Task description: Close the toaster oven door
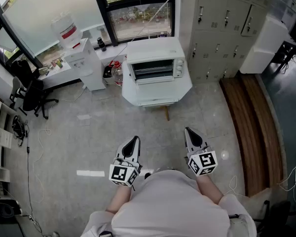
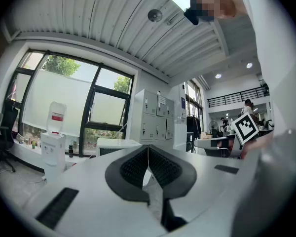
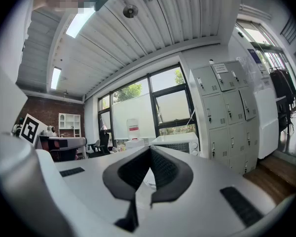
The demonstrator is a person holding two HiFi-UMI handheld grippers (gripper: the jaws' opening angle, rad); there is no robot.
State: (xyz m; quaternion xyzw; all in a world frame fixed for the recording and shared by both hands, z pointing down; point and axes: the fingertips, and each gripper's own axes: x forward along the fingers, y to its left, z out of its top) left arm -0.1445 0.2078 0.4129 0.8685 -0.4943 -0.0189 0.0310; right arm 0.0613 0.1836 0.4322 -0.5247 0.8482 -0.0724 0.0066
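Left gripper point(image 1: 133, 141) and right gripper point(image 1: 189, 134) held at the person's waist, toaster oven point(image 1: 155, 65) well ahead.
Only the gripper views show the jaws: in each, the dark pads point(image 2: 133, 169) meet at the tip with nothing between them (both closed, both empty). Only the head view shows the oven from above, on a white surface point(image 1: 158, 97) between a water dispenser point(image 1: 84, 63) and grey lockers point(image 1: 222, 23). Its long axis runs side to side and its front, knobs at the right, faces the person. The door looks lowered, though too small to be sure. Left gripper view alone catches the right gripper's marker cube point(image 2: 245, 127).
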